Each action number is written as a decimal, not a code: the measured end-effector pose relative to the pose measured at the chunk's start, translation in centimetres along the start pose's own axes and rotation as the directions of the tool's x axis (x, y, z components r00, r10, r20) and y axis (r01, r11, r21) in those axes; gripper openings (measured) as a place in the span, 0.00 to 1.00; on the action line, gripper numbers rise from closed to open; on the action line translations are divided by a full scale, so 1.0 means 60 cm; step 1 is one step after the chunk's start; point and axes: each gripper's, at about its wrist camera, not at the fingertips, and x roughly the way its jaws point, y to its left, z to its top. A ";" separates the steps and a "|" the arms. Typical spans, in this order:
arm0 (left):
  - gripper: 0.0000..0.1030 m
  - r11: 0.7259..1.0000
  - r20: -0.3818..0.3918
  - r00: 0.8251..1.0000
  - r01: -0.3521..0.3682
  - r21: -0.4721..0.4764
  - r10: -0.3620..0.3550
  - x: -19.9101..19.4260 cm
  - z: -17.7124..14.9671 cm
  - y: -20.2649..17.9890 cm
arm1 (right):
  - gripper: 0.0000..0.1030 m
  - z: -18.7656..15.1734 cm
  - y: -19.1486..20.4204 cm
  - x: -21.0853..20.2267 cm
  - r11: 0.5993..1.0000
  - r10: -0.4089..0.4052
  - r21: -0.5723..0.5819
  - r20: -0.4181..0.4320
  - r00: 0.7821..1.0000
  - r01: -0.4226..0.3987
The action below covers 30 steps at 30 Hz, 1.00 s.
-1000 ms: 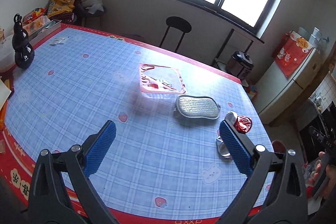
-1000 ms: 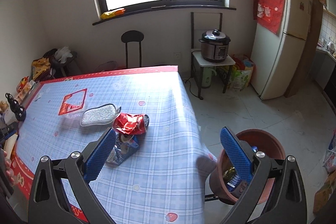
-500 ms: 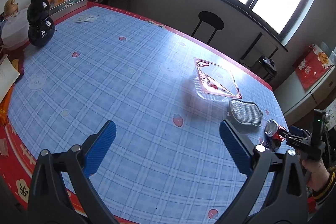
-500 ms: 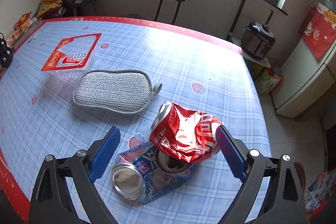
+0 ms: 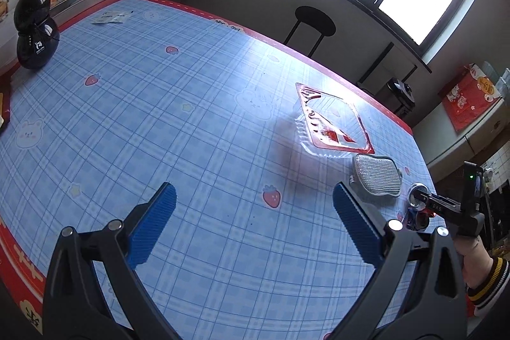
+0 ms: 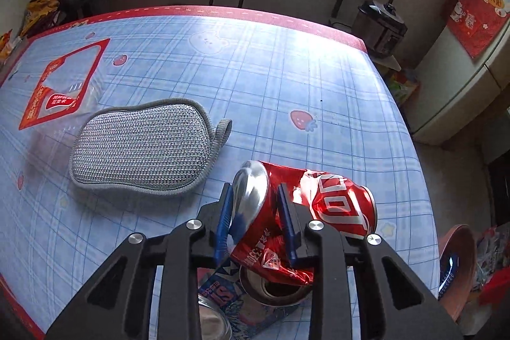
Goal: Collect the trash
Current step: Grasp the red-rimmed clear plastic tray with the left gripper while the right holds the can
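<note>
Right claw (image 6: pixel 255 212) closing around crushed red can (image 6: pixel 318 203) at lower centre of frame on desk (image 6: pixel 287 69), pads straddling its silver end for lifting toward bin (image 6: pixel 459 263) lower right; left claw (image 5: pixel 255 222) spread, idle above desk.

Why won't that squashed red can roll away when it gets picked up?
The red can looks crumpled and flattened, so it probably won't roll. It is likely light and may dent further as the right gripper closes around its end. Its shiny metal could slip a little, and the blue can beneath it might shift.
</note>
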 end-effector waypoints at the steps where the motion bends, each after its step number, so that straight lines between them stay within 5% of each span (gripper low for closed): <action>1: 0.94 1.000 -0.005 1.000 0.011 0.003 -0.011 0.006 0.002 -0.005 | 0.25 0.000 -0.001 -0.009 1.000 0.004 -0.003 0.016 1.000 -0.004; 19: 0.94 0.983 -0.086 0.982 0.174 0.056 -0.169 0.131 0.054 -0.112 | 0.25 -0.031 -0.041 -0.167 0.993 0.070 0.078 0.228 0.971 -0.090; 26: 0.93 0.979 -0.087 0.975 0.201 -0.019 -0.202 0.181 0.092 -0.115 | 0.25 -0.046 -0.072 -0.210 0.988 0.044 0.128 0.276 0.960 -0.082; 30: 0.84 0.977 -0.088 0.975 0.194 -0.085 -0.202 0.219 0.117 -0.109 | 0.25 -0.056 -0.088 -0.220 0.987 0.025 0.145 0.278 0.960 -0.067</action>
